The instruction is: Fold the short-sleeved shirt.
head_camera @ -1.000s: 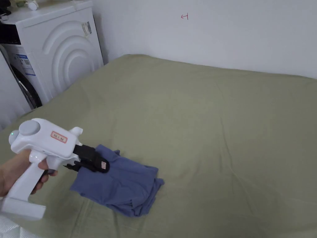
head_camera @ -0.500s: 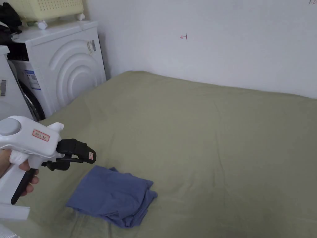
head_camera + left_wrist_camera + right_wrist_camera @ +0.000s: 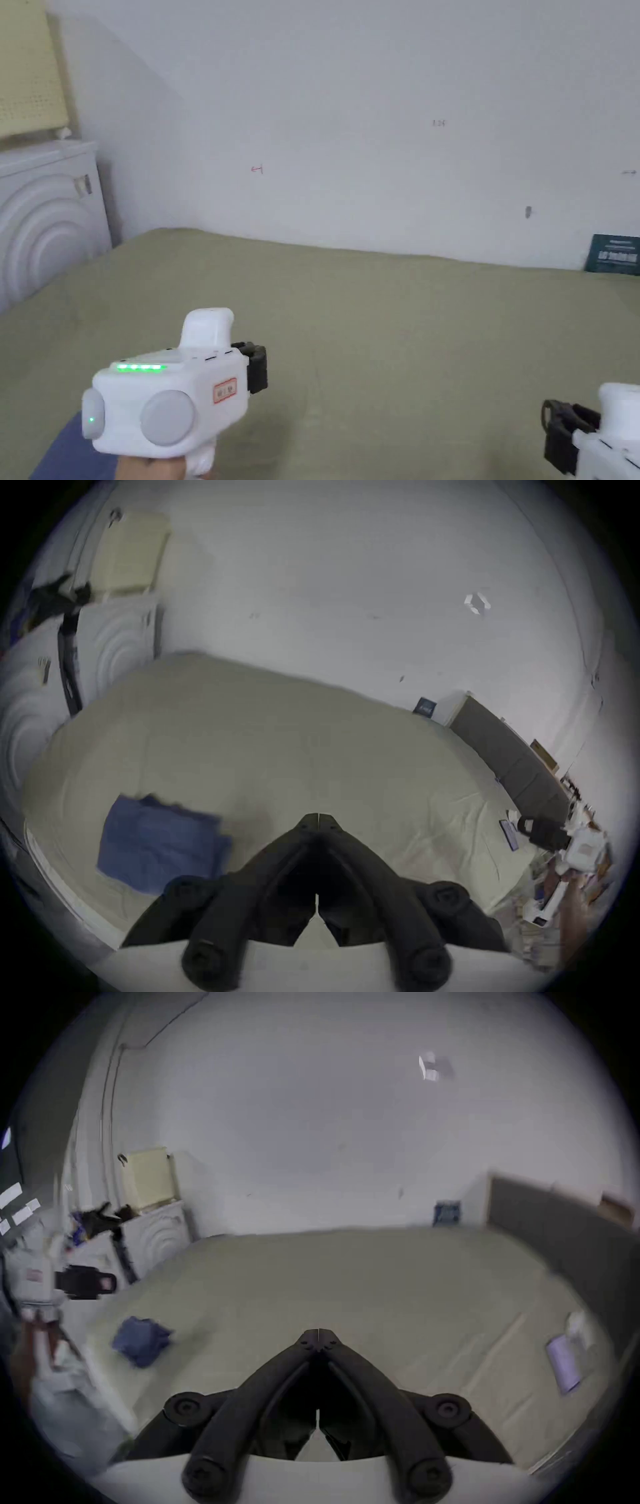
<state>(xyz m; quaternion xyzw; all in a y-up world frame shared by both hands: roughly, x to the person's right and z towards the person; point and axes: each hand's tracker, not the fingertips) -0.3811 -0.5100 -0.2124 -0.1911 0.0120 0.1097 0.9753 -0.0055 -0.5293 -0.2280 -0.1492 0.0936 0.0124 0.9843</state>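
A: Shirt folded, lying near left corner of bed. Left gripper and right gripper both lifted off, jaws closed on nothing.

B: Looks done. Check stack squareness; avoid nudging toward near edge. Wide open room right and far.

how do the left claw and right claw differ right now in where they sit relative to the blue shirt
In the head view the left claw is held up near the folded blue shirt, which lies just to its left on the bed; the right claw sits lower and far off on the other side. The left claw has the shirt close by in its own view; from the right claw the shirt looks smaller and farther. Both are shut and hold nothing.
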